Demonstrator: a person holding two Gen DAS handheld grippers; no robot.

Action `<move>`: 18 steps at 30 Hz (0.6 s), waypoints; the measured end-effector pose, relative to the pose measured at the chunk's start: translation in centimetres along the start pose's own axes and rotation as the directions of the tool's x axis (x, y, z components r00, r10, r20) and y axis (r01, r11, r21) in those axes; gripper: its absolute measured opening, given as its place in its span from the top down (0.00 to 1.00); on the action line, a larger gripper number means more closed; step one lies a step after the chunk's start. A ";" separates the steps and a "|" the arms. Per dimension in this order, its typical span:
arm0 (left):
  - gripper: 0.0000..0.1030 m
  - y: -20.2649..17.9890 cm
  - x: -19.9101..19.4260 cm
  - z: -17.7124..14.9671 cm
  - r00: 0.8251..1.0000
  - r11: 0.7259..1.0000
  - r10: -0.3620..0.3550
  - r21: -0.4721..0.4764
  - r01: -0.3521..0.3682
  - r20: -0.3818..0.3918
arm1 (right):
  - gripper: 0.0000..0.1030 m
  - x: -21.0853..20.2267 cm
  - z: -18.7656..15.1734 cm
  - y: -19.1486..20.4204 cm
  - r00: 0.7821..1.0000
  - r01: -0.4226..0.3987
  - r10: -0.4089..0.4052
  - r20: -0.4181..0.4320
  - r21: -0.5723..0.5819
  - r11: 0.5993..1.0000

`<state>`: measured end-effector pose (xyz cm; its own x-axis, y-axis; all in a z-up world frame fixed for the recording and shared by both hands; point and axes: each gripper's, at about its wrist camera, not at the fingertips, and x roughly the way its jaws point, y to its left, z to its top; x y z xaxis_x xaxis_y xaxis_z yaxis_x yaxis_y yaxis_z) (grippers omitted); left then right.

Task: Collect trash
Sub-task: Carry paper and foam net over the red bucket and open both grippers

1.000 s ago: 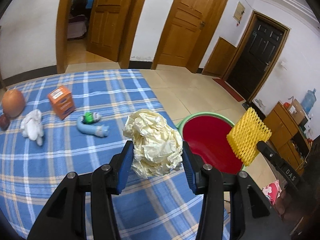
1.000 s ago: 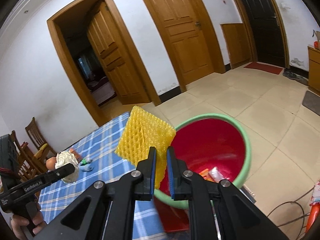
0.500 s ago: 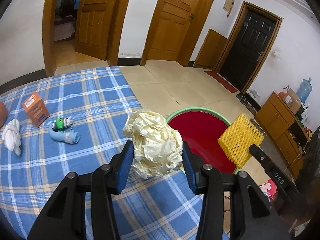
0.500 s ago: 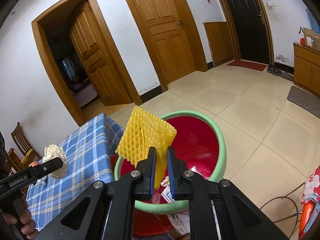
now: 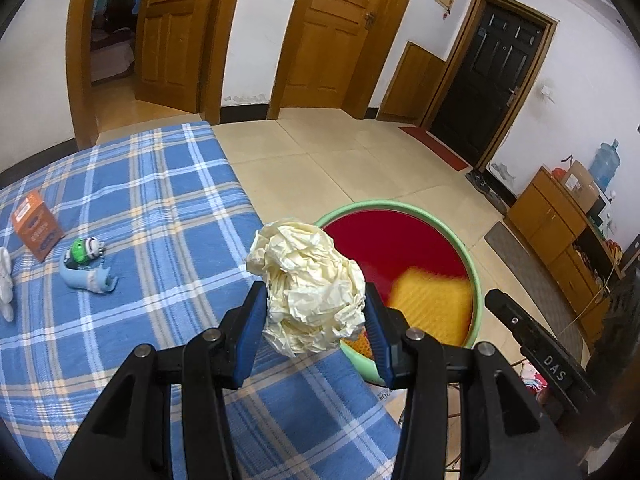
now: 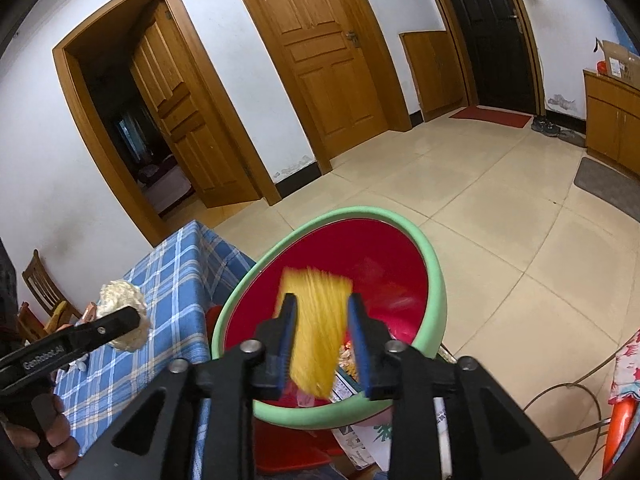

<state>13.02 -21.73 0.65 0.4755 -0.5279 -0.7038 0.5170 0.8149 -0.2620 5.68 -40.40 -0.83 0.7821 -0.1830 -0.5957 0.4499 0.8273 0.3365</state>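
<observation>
My left gripper (image 5: 316, 312) is shut on a crumpled cream paper ball (image 5: 308, 288) above the table's right edge, beside the red bin with a green rim (image 5: 472, 264). My right gripper (image 6: 322, 320) is open above the bin (image 6: 434, 264). The yellow foam net (image 6: 318, 332) is a blur between its fingers, falling into the bin; it also shows in the left wrist view (image 5: 432, 300). Other trash lies at the bin's bottom. The paper ball (image 6: 124, 320) and left gripper show at the left of the right wrist view.
A blue plaid tablecloth (image 5: 140, 220) covers the table. On it lie an orange box (image 5: 36, 230), a light blue toy with a green and white piece (image 5: 86, 266) and a white cloth (image 5: 5, 284). Tiled floor, wooden doors and a cabinet (image 5: 560, 224) surround.
My right gripper has opened and let go of the yellow foam net, which now drops into the bin. My left gripper has moved right towards the bin with the paper ball.
</observation>
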 end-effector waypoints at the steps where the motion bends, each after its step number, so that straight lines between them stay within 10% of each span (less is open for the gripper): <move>1: 0.54 -0.2 0.2 0.0 1.000 1.000 -0.002 0.003 0.002 -0.005 | 0.64 0.0 0.0 -0.1 1.000 -0.003 0.003 0.001 0.004 1.000; 18: 0.54 -2.9 4.2 0.2 0.998 0.995 -0.012 0.101 0.019 -0.069 | 0.50 -0.7 0.0 -2.2 0.999 0.028 -0.029 0.015 0.048 0.998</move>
<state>13.66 -26.35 -1.38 0.4189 -0.5199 -0.7445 0.5951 0.7764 -0.2075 4.11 -42.08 -1.18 0.7751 -0.2145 -0.5943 0.4916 0.7956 0.3540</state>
